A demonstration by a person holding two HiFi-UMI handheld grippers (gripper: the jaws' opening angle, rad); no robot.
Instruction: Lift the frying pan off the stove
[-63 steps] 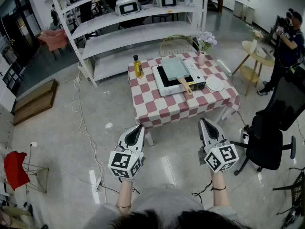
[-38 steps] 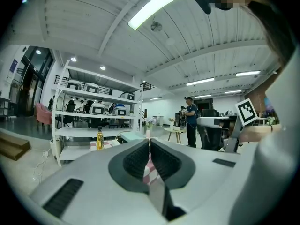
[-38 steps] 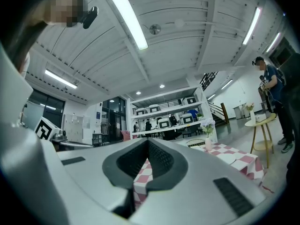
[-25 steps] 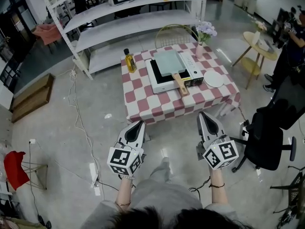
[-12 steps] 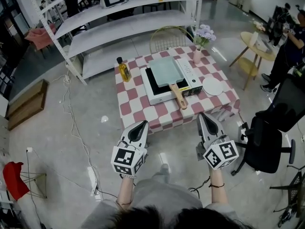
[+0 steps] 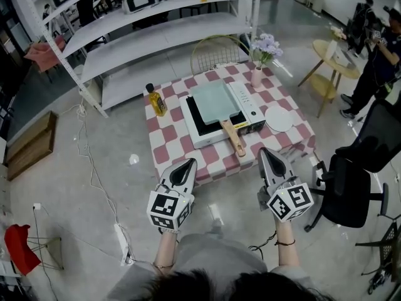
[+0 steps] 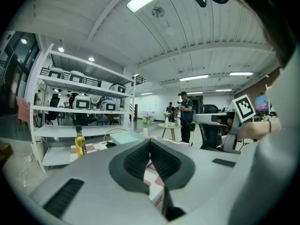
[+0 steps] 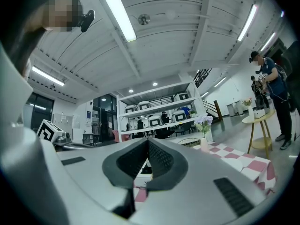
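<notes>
A square pale-green frying pan (image 6: 215,100) sits on a white stove (image 6: 199,132) on the red-and-white checked table (image 6: 168,142). Its wooden handle (image 6: 235,140) points toward me. Both grippers hover over the floor just short of the table's near edge, apart from the pan. My left gripper (image 6: 189,162) is shut and empty, left of the handle. My right gripper (image 6: 265,150) is shut and empty, right of it. In the left gripper view the shut gripper (image 7: 150,142) points at the pan (image 7: 123,136). The right gripper view shows the shut gripper (image 8: 147,142) and the table (image 8: 243,161).
On the table stand an oil bottle (image 6: 155,99), a vase of flowers (image 6: 258,74) and a white plate (image 6: 279,119). A wire chair (image 6: 219,50) and white shelving (image 6: 156,42) lie behind. A black office chair (image 6: 354,180), round side table (image 6: 332,68) and person (image 6: 379,42) are at right.
Both grippers have moved forward together, and the table with pan and stove now lies closer, just beyond their tips. Both stay shut and empty.
</notes>
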